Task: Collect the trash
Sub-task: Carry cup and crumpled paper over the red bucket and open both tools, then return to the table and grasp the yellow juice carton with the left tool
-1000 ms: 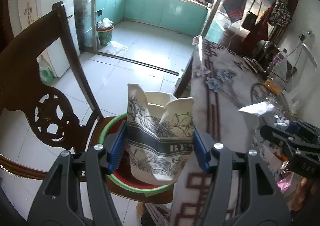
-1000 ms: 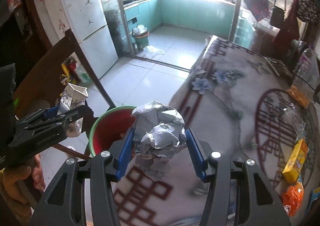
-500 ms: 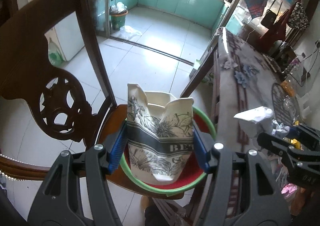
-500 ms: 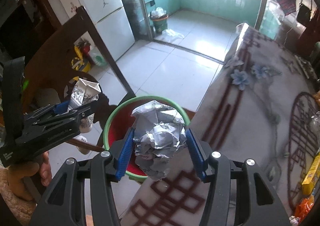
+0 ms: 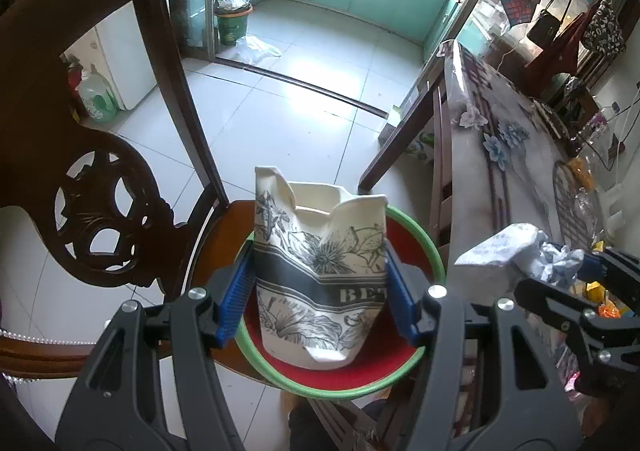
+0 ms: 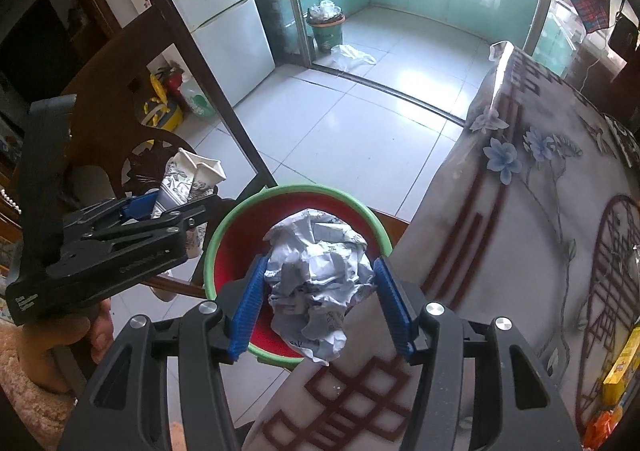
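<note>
The landmark here is the red basin point(image 5: 404, 351) with the green rim, which sits on the seat of a dark wooden chair point(image 5: 100, 211) just beside the cloth-covered table point(image 6: 520, 231). Starting at the left, the left gripper point(image 5: 320, 293) has its blue pads pressed against both sides of a crumpled paper cup point(image 5: 320, 271) printed with flowers. The cup stands roughly upright, mouth up, and hangs directly over the basin's bowl. To the right, the right gripper point(image 6: 318, 301) has a ball of crumpled paper point(image 6: 316, 279) between its blue pads. Its jaws have just been opening a little, though the ball is not seen falling and looks still cradled between them. The ball lies over the basin's near, table-side edge, with its lower tip over the cloth rather than the bowl. Judged from this, the cup is the better centred of the two, and the paper ball may need a slight shift away from the table to drop in cleanly. The left wrist view shows the cup squarely above the basin but only the side of the other gripper. The right wrist view alone shows the ball's overhang at the rim, and a hand point(image 6: 60, 335) on the left tool.
</note>
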`<state>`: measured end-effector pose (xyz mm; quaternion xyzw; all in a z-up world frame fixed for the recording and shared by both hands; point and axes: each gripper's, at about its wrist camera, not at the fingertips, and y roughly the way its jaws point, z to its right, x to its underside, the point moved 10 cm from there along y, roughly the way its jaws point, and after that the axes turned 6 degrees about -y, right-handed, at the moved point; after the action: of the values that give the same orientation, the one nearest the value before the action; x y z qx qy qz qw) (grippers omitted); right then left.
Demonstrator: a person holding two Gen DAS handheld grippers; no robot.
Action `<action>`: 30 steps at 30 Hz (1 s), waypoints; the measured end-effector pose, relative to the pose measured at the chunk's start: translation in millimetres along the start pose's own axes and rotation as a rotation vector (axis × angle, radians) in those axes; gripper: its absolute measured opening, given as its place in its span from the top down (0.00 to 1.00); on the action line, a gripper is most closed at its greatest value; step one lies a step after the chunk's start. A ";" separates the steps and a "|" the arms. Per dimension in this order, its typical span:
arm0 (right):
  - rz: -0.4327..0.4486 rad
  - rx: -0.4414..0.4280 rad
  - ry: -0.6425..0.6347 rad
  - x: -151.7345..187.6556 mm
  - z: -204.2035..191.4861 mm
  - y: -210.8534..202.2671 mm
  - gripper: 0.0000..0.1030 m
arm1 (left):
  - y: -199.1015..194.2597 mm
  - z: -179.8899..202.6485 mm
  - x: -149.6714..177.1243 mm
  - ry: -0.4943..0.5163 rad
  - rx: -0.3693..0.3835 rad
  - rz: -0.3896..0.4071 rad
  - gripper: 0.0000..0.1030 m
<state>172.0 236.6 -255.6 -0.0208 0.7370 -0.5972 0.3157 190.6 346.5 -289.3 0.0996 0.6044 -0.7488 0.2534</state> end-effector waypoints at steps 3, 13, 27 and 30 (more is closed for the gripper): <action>0.003 0.001 0.000 -1.5 1.3 0.0 0.48 | 3.0 0.9 -1.3 0.000 -0.001 -0.004 0.44; 0.042 -0.013 0.015 -6.5 0.8 -12.2 0.36 | 1.1 -2.8 -1.3 -0.020 -0.020 0.002 0.32; 0.130 0.035 0.112 10.1 38.5 -64.8 0.36 | -24.9 39.2 8.8 0.049 0.038 0.038 0.32; 0.142 0.063 0.155 25.4 57.8 -79.1 0.36 | -27.6 58.3 14.0 0.078 0.058 0.037 0.32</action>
<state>152.7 153.5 -201.1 0.0877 0.7399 -0.5959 0.2996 174.0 291.1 -257.6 0.1471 0.5898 -0.7567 0.2405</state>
